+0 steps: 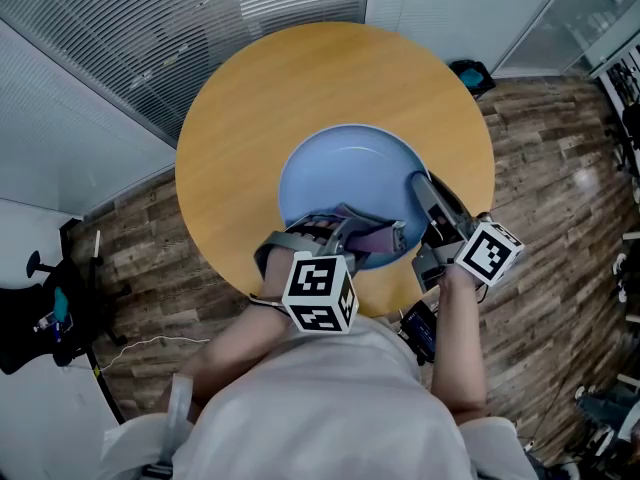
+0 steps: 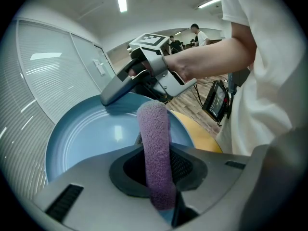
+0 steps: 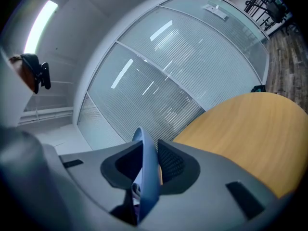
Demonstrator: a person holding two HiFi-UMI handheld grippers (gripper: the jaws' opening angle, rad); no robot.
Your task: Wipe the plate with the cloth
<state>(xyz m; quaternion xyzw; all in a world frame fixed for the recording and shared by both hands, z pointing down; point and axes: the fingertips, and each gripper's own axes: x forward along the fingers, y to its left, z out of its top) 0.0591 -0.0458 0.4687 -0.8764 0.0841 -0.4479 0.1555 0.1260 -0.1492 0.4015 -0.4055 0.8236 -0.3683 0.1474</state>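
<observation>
Purple cloth (image 2: 156, 148) pinched in left gripper (image 1: 372, 236), roll pointing forward | blue plate (image 1: 340, 173) bowl lay just ahead | right gripper (image 1: 428, 196) clamped right rim

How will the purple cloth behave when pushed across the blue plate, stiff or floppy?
Probably floppy: the cloth is bunched into a roll between the left tongs. Its nubby pile likely drags rather than slides on the glossy plate.
</observation>
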